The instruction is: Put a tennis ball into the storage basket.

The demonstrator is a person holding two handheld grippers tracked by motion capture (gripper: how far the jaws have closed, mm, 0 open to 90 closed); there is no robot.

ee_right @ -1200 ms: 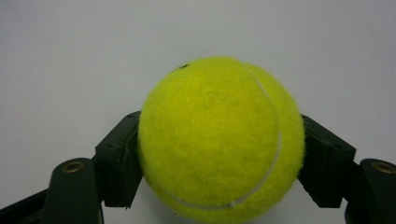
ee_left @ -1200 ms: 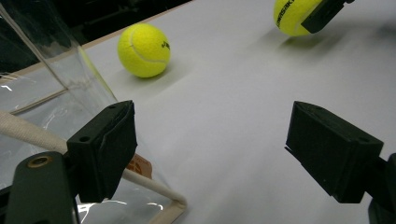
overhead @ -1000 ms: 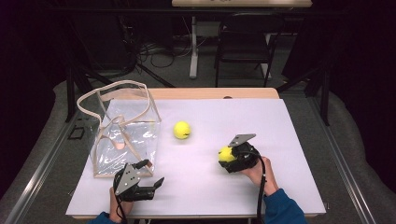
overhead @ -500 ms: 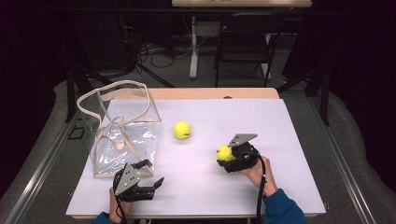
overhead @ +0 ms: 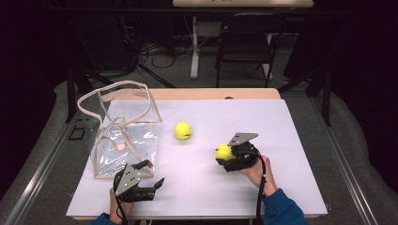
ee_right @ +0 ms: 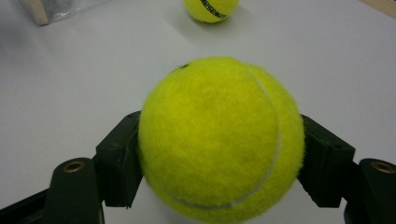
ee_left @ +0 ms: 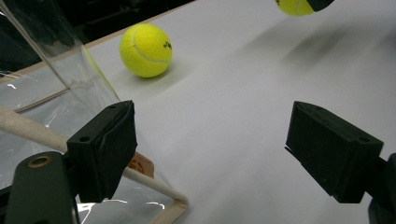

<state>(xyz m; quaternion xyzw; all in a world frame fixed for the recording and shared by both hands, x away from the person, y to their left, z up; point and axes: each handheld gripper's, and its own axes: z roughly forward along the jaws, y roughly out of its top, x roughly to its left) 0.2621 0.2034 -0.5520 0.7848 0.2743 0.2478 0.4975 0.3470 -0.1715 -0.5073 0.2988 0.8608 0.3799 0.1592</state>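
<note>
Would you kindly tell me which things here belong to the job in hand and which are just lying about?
In the job:
- tennis ball clamped in the right hand-held gripper
- second tennis ball on the table
- clear bag
- left hand-held gripper, open, beside the bag

Lying about:
- chair
- floor cables

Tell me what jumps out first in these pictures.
The yellow ball clamped in the right claw, at the white table's right front, catches the eye first. A second ball lies loose near the table's middle, beside a clear bag with beige straps standing at the left. The left claw waits open and empty at the front edge, next to the bag's corner.
</note>
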